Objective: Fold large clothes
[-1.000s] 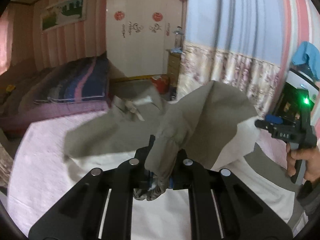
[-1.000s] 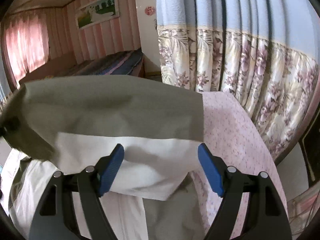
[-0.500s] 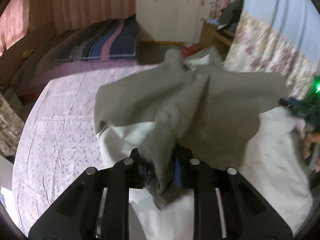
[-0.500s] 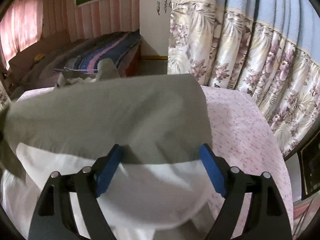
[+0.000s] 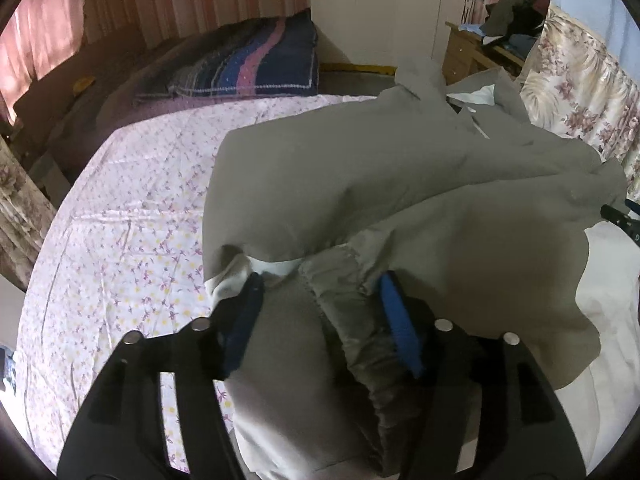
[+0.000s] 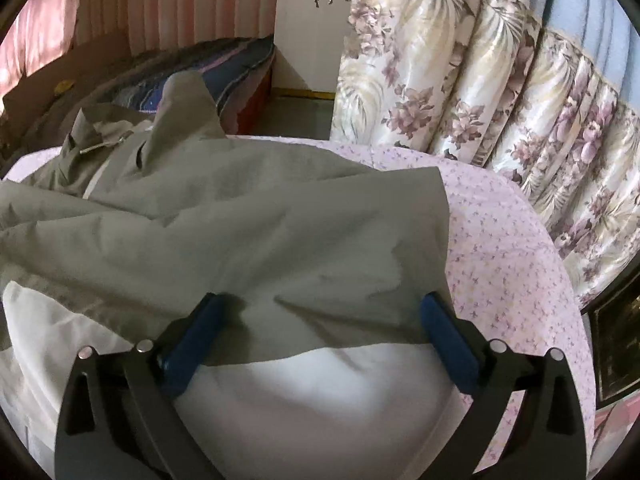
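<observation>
Fingers of the left gripper, black with blue pads, are standing apart, with a bunched cuff of the large grey-green jacket with a white lining lying loose between them, touching the right pad but not pinched. From there the jacket is spreading outward across the pink floral bedsheet, its grey shell folded over so the pale lining is showing at the near edge and along the right side. The right gripper is likewise sitting wide apart, its blue-padded fingers straddling the jacket's hem, where grey cloth is meeting white lining; nothing is clamped. In the right wrist view the jacket is lying rumpled on the sheet, its collar end pointing toward the far edge of the bed. Beyond the bed, a striped navy and pink blanket is resting on a second bed, and a floral cream curtain is hanging close beside the sheet.
</observation>
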`<action>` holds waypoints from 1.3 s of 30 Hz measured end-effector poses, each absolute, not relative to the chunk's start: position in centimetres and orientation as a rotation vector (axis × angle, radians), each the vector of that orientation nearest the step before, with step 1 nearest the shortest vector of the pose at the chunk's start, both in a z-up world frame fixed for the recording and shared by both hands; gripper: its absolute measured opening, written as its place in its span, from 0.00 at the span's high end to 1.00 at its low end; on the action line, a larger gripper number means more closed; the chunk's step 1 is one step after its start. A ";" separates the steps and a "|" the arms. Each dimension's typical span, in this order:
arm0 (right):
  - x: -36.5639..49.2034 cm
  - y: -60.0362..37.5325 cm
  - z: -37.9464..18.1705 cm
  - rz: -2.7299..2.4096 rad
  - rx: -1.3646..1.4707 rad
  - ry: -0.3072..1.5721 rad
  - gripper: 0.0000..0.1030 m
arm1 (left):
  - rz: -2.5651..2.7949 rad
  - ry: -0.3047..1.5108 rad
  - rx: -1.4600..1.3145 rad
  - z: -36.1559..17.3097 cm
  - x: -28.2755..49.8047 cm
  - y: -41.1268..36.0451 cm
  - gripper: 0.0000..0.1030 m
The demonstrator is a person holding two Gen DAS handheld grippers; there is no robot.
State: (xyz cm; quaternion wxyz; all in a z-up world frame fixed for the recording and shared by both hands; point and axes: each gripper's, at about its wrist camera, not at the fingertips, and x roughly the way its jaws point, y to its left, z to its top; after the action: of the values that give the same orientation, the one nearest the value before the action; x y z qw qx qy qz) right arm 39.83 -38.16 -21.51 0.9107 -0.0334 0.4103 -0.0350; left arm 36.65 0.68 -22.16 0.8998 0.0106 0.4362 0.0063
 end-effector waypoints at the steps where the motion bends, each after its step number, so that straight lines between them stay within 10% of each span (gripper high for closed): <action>1: 39.6 -38.2 -21.2 -0.073 -0.059 0.841 0.03 | 0.009 0.881 0.013 -21.9 36.3 0.8 0.33; 9: 32.9 -38.4 -16.9 0.001 0.018 0.743 0.03 | 0.053 0.729 -0.026 -16.8 30.2 0.9 0.08; 39: 3.7 -40.9 -16.9 0.038 0.053 0.761 0.03 | 0.016 0.701 -0.074 -17.6 1.3 1.5 0.05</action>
State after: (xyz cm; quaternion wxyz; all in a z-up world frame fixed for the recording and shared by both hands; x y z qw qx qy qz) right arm 3.69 -40.88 -16.87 0.9280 0.0261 0.3712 0.0188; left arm 1.27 1.50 -17.62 0.9386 -0.0365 0.3431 0.0079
